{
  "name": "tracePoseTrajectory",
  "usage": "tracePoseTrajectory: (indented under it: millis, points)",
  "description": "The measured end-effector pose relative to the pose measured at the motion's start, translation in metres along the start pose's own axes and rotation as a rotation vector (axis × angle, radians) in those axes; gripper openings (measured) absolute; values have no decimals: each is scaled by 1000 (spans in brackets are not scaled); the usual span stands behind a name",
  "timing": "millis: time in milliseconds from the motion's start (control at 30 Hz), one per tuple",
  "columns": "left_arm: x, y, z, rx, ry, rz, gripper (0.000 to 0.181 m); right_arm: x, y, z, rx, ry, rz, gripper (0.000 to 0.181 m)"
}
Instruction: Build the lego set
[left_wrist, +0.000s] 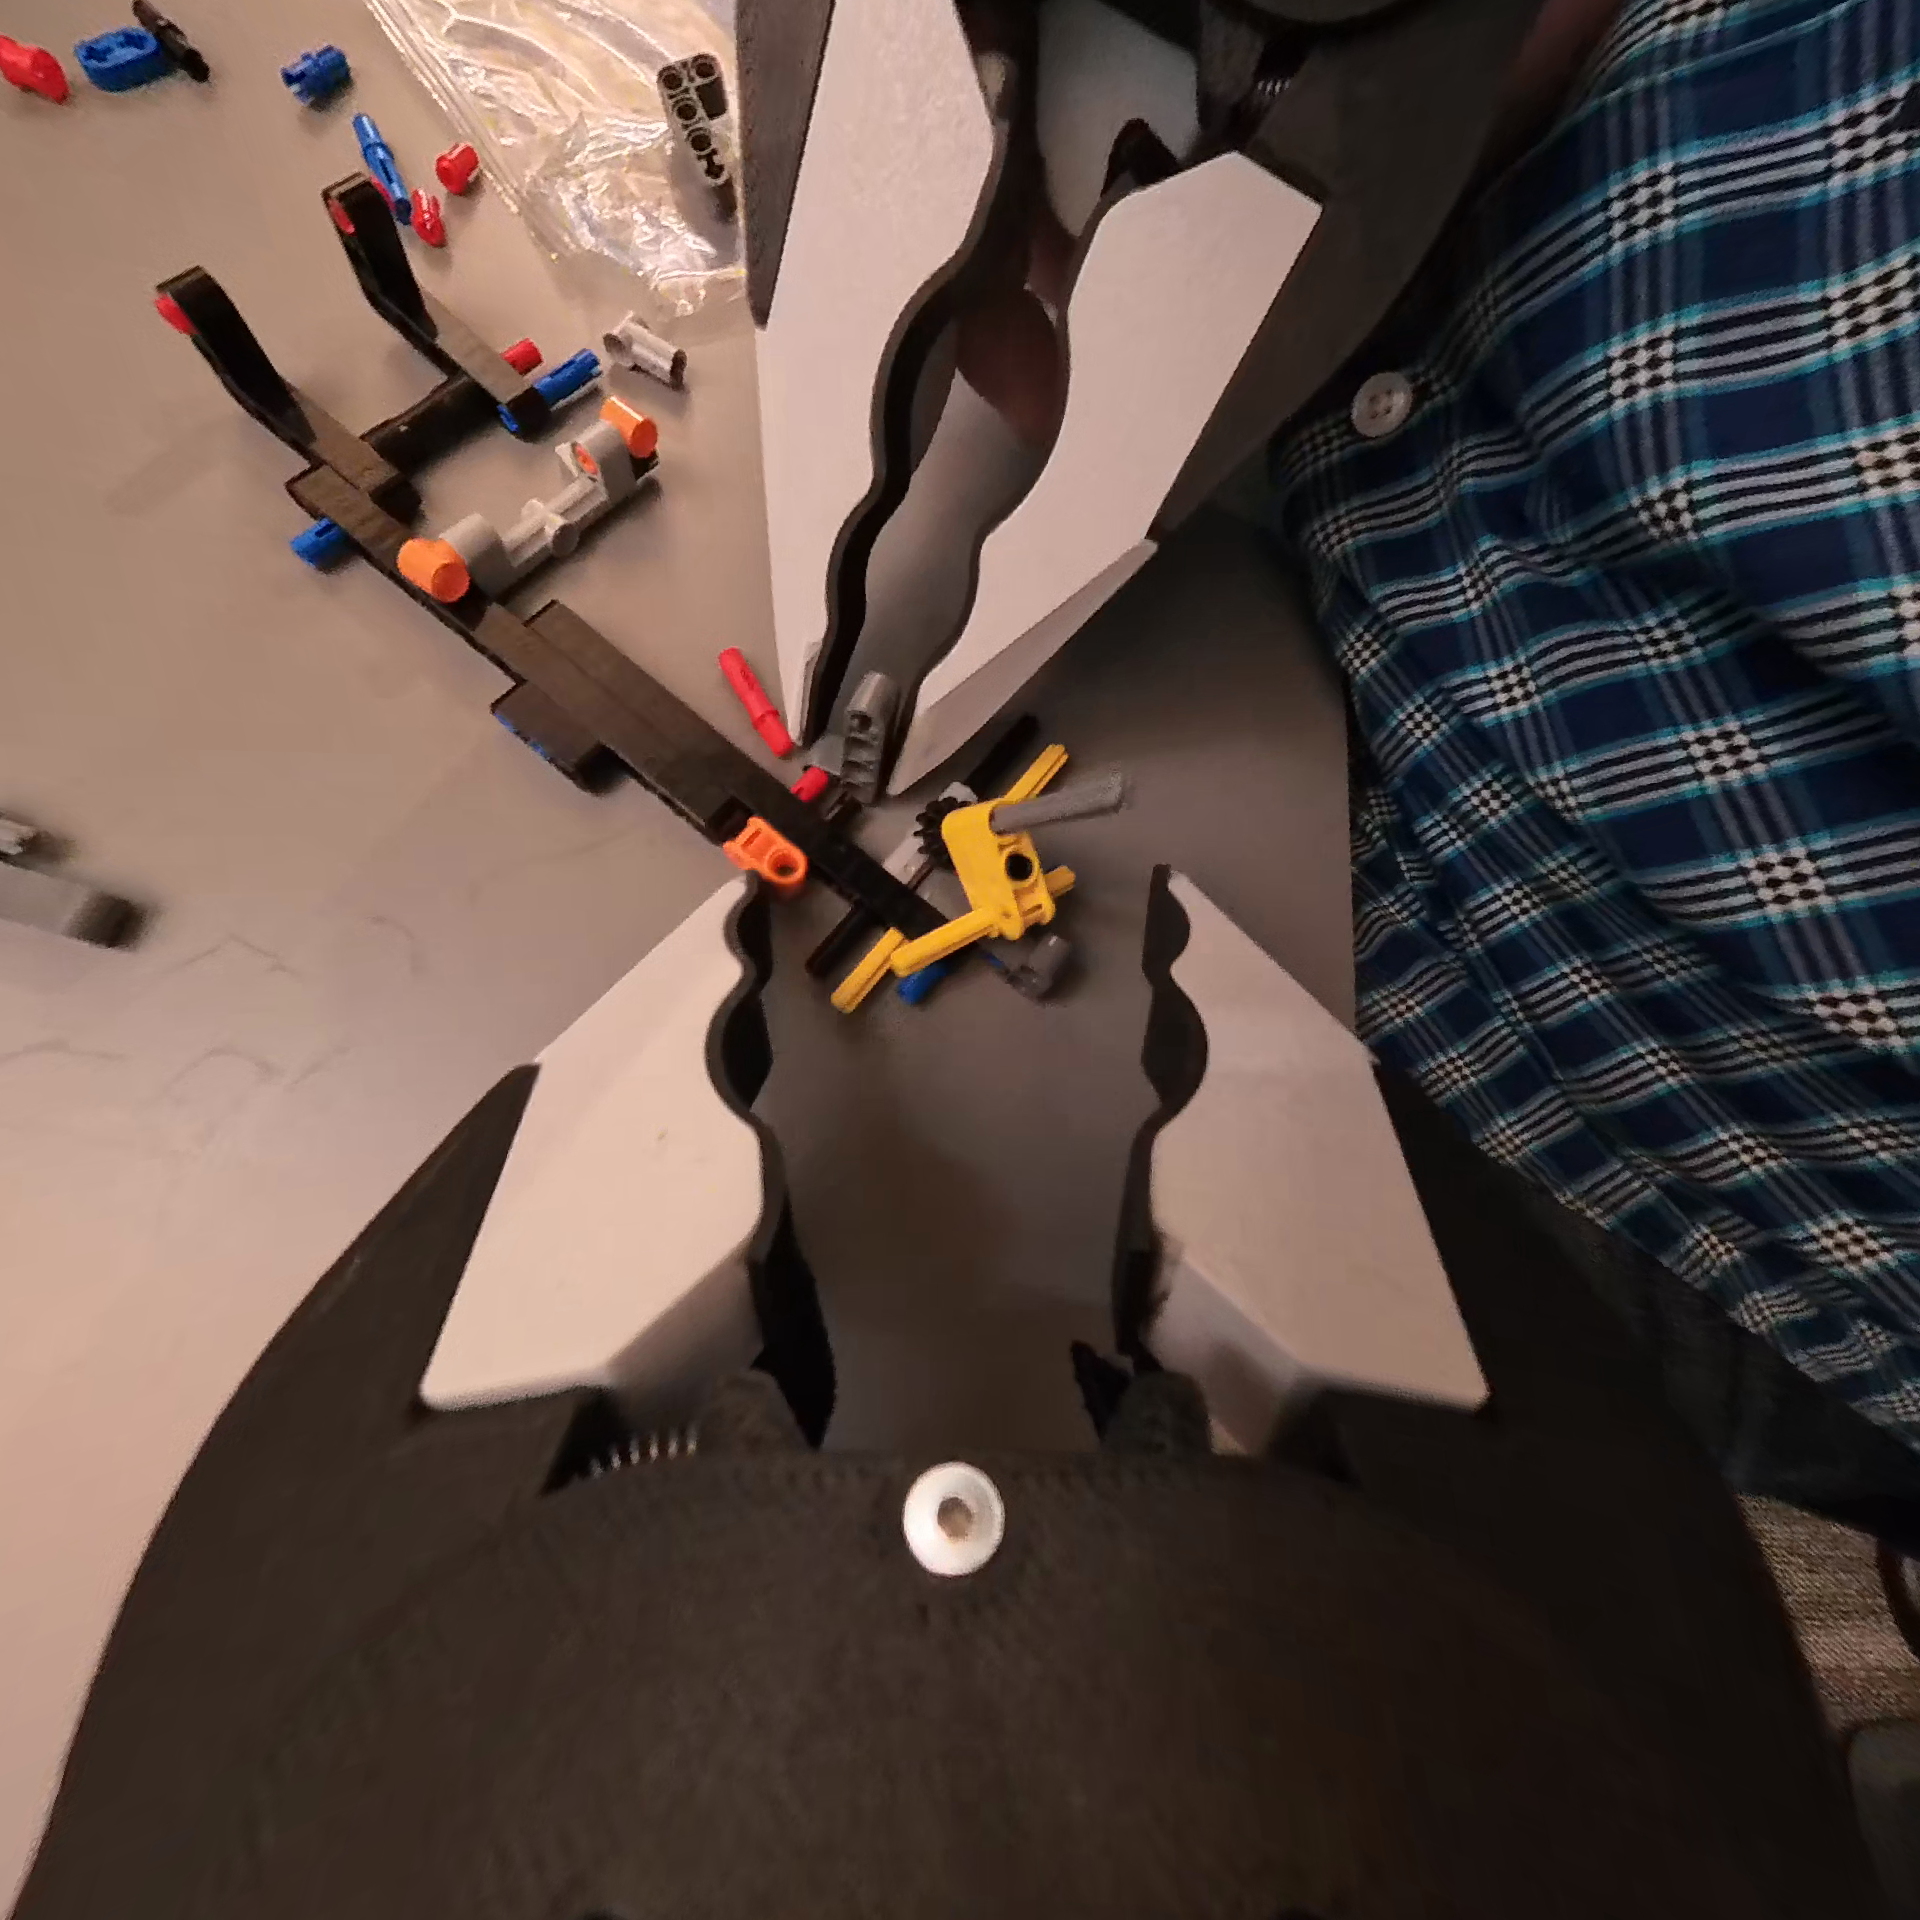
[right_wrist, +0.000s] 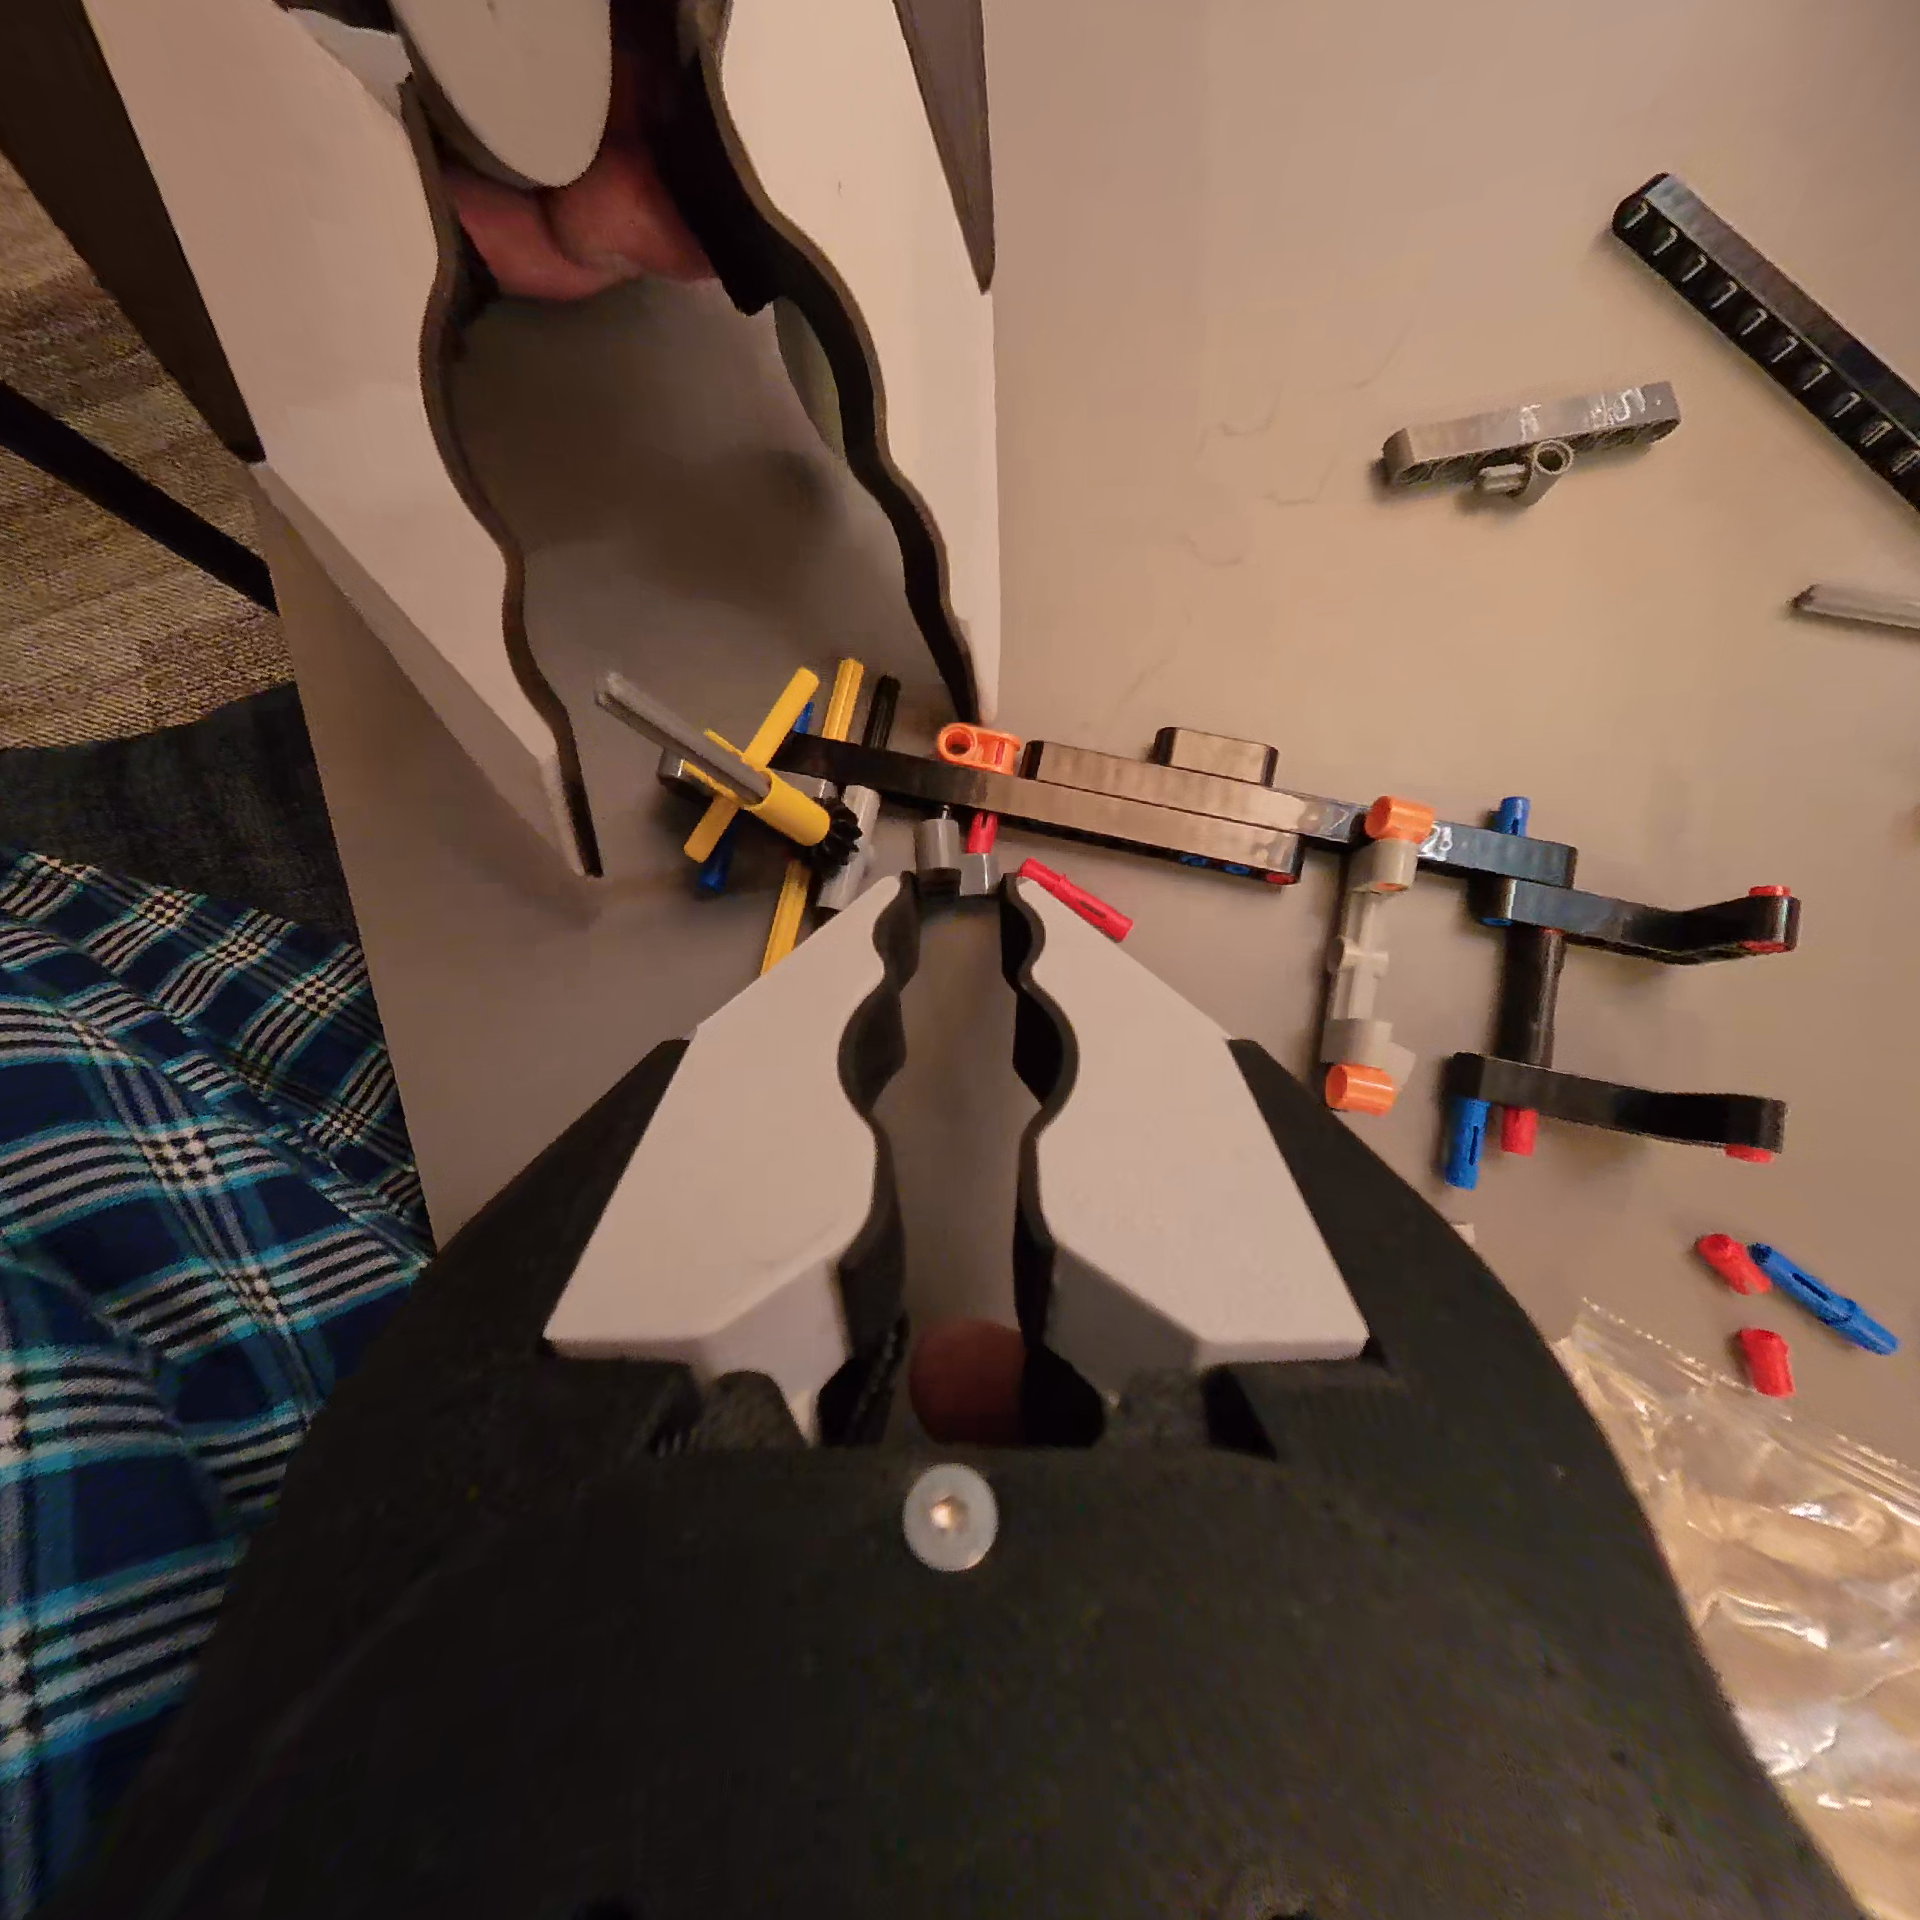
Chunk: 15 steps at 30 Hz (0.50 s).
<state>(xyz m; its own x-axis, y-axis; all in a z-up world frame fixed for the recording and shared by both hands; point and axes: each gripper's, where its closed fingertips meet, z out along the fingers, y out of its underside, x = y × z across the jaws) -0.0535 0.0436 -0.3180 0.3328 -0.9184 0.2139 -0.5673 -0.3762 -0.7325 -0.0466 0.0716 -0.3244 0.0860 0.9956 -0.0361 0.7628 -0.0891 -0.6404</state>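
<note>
Lego build (right_wrist: 1143, 805), a long black beam assembly, is lying flat on the grey table (right_wrist: 1299, 312), and everything else is placed here relative to it. At its near end a yellow cluster (left_wrist: 997, 883) of axles, a small black gear and a grey axle is sitting attached. An orange connector (left_wrist: 767, 854) is sitting on the beam just beside that cluster.

Right gripper (right_wrist: 956, 883) is reaching in from the side of the beam, its jaws nearly closed and pinching a small grey connector (right_wrist: 948, 857) with a red pin, which is touching the beam's edge. A loose red pin (right_wrist: 1075, 899) is lying just beside that gripper's tip, near the beam.

Left gripper (left_wrist: 956, 883) is hovering at the beam's yellow end with its jaws spread wide, one fingertip (left_wrist: 743, 914) sitting next to the orange connector, gripping nothing.

At the beam's far end two black curved arms (left_wrist: 301, 322) are branching off, with a grey bracket with orange caps (left_wrist: 530, 520) between them and the middle. Beyond that end, loose red and blue pins (left_wrist: 416, 177) and a clear bag (left_wrist: 582, 145) are lying. A person's plaid shirt (left_wrist: 1610, 623) is showing past the yellow end.
</note>
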Motion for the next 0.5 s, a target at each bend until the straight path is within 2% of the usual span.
tracePoseTrajectory:
  millis: [500]
  points:
    - [-5,-4,4,27,-110,-59,64,-5,-1,1,-4,2,42,13]
